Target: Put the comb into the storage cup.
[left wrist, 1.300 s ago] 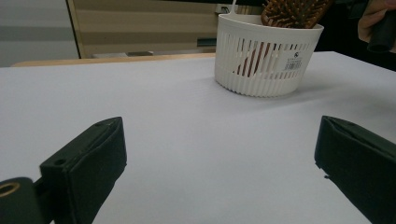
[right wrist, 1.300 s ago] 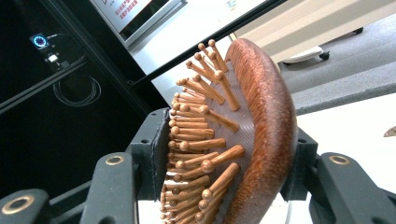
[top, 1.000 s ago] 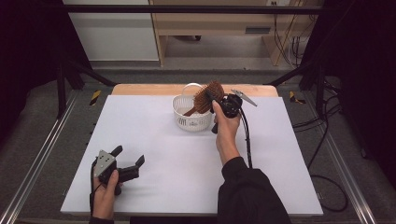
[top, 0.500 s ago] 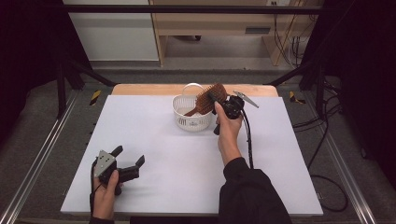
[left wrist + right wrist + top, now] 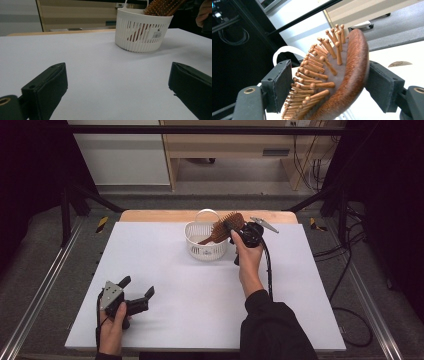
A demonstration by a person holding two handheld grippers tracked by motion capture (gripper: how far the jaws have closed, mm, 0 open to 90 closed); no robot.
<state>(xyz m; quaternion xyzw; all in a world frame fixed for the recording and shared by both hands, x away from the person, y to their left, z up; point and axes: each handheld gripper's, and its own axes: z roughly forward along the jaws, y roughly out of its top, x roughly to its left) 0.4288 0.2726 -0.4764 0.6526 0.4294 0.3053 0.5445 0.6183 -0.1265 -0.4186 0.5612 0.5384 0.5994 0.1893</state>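
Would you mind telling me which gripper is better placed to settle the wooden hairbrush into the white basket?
The right gripper: its fingers already bracket the hairbrush over the basket. The left gripper sits open near the table's front edge.

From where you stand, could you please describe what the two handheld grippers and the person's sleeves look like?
Both are black two-jaw tools with flat, blocky pads. The left gripper carries a grey three-cornered plate; a black cable trails from the right gripper along the forearm. The right arm wears a black sleeve.
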